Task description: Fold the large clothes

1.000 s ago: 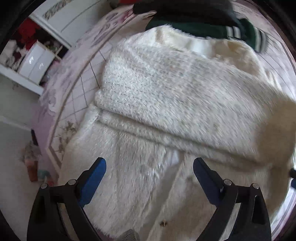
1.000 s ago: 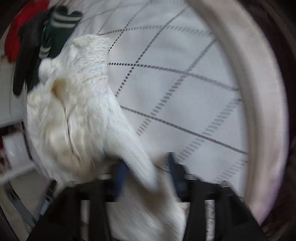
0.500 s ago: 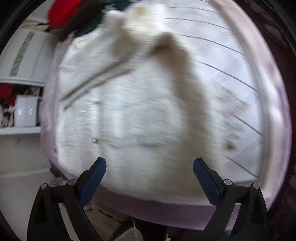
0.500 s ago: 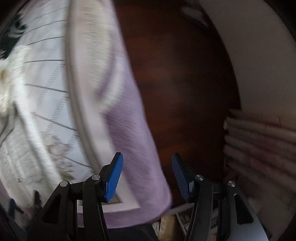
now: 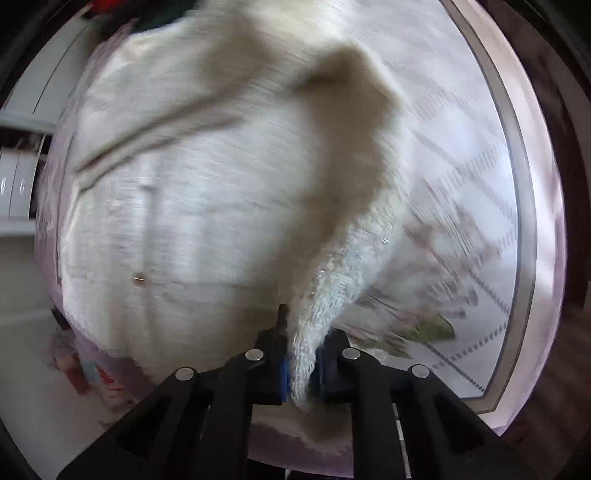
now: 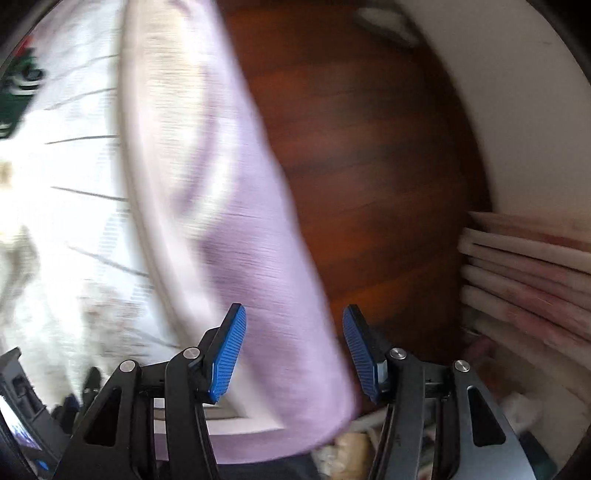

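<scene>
A large, fluffy cream-white sweater (image 5: 207,192) lies spread across a bed, filling most of the left wrist view. The picture is blurred, so the knit shows as streaks. One sleeve (image 5: 347,258) rises off the body of the sweater and runs down toward the camera, narrowing to a ribbed cuff. That cuff sits between the jaws of the left gripper (image 5: 301,369), which are closed tight on it, the blue pads pressed against the knit on both sides. A small brown spot, perhaps a button, shows on the sweater's front low at the left.

Under the sweater is a white bedspread (image 5: 476,206) with a grid of dashed grey lines and a pale lilac border (image 5: 543,236). Dark green and red clothing (image 5: 162,18) lies at the far end of the bed, beyond the sweater. White drawers (image 5: 16,184) stand at the left edge.

The right gripper (image 6: 293,350) hangs off to the side of the bed, its blue-padded jaws spread apart and holding nothing. Between them the right wrist view shows the lilac edge of the bedspread (image 6: 258,280) draping down, with a reddish-brown wood floor (image 6: 369,155) beyond. A stack of folded pale fabrics (image 6: 528,273) sits at the right. The sweater appears only as a pale blur at the left edge of this view.
</scene>
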Available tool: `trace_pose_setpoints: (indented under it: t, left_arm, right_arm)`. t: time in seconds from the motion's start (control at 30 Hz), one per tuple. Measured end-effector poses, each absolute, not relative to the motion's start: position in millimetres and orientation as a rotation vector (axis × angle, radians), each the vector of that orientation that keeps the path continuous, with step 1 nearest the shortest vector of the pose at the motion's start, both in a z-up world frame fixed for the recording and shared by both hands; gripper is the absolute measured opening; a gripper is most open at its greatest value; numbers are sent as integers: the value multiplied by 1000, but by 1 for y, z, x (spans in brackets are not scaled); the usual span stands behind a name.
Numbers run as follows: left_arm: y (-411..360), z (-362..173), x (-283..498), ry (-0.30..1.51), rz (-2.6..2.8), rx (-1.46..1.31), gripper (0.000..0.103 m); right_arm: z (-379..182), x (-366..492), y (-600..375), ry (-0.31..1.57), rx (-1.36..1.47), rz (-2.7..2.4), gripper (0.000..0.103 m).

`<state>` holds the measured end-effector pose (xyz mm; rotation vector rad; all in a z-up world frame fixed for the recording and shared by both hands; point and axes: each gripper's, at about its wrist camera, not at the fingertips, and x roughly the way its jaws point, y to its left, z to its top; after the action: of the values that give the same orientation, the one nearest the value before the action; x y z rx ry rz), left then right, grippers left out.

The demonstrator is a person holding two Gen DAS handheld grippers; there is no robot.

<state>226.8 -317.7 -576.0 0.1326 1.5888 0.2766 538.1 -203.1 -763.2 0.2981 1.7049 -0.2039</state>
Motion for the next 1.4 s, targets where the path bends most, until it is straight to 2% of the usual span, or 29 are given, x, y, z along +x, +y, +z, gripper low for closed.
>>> trace_pose_setpoints:
  t: [0.07, 0.13, 0.17, 0.27, 0.33, 0.43, 0.5, 0.53, 0.6, 0.63, 0.7, 0.9, 1.1, 1.3, 1.37, 1.4]
  left_arm:
    - [-287, -549, 230, 1544, 310, 91, 9]
    - [-269, -530, 232, 1509, 338, 82, 9]
    - [-261, -522, 232, 1500, 342, 75, 9]
    - [-238, -500, 234, 1460, 373, 75, 9]
    - [-240, -495, 236, 1452, 383, 77, 9]
    - [-234, -502, 238, 1458, 375, 57, 9]
    - [-231, -504, 240, 1457, 366, 42, 9]
    - [-223, -505, 240, 1454, 365, 14, 9]
    - [-213, -503, 238, 1455, 359, -27, 9]
    - [-206, -501, 237, 1456, 355, -62, 9]
    - [-188, -498, 235, 1457, 335, -117, 9]
    - [-107, -469, 214, 1436, 263, -308, 9]
    - [-1, -456, 190, 1405, 310, -429, 9]
    - [108, -504, 163, 1386, 412, -566, 13]
    - [136, -531, 154, 1408, 414, -642, 15]
    - [152, -546, 148, 1419, 398, -720, 15]
  right_arm:
    - [-761, 554, -188, 1666, 399, -74, 59]
    - [-759, 576, -165, 1619, 503, 65, 80]
    - [-759, 590, -152, 1593, 561, 145, 83]
    - [-760, 634, -107, 1533, 706, 348, 84]
    - [-760, 662, -72, 1505, 725, 419, 93]
    - [-772, 697, -27, 1513, 683, 476, 94]
    - [-791, 713, 1, 1583, 640, 473, 93]
    - [-799, 722, 12, 1633, 626, 461, 92]
    - [-809, 717, 21, 1681, 612, 390, 42]
    - [-809, 714, 19, 1681, 602, 361, 30]
    - [-790, 710, 22, 1633, 574, 339, 23]
    - [-697, 695, 71, 1523, 466, 318, 19]
    - [-635, 692, 216, 1484, 292, 375, 19]
    - [-669, 699, 384, 1534, 102, 399, 19]
    - [-695, 698, 421, 1582, 45, 414, 25]
    - [-705, 699, 436, 1614, 30, 432, 37]
